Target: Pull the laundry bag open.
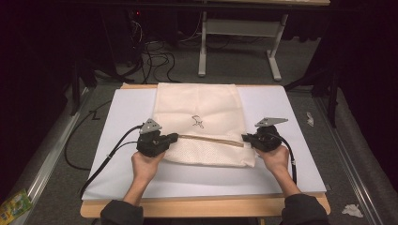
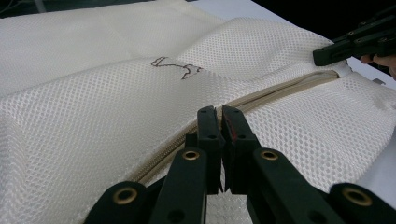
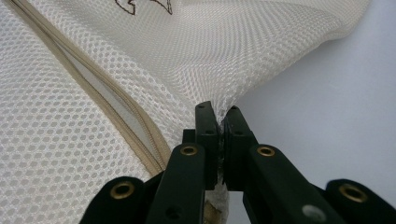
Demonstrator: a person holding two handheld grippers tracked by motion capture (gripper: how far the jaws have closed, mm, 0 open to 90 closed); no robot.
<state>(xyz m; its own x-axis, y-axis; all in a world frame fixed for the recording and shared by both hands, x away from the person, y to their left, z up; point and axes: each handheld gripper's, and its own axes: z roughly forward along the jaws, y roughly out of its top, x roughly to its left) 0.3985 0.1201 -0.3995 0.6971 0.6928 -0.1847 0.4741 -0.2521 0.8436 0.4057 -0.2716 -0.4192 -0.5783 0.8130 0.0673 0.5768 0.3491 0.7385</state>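
A cream mesh bag [image 1: 197, 108] lies flat on a white sheet [image 1: 286, 108], with a small dark stitched figure [image 1: 198, 123] at its middle. A tan zipper [image 1: 211, 139] runs across the bag between both grippers. My left gripper [image 1: 175, 137] is shut at the zipper's left end, pinching the bag there [image 2: 219, 111]; the zipper [image 2: 280, 91] leads away toward the other gripper [image 2: 336, 51]. My right gripper [image 1: 245, 137] is shut on the bag's right edge, where mesh is drawn into its jaws [image 3: 218, 109] beside the zipper [image 3: 107, 100].
The sheet covers a wooden table [image 1: 206, 207]. Bare sheet lies left, right and in front of the bag. On the floor are black cables [image 1: 155, 56], a white table frame [image 1: 234, 28], a green packet [image 1: 14, 206] and crumpled paper [image 1: 352, 210].
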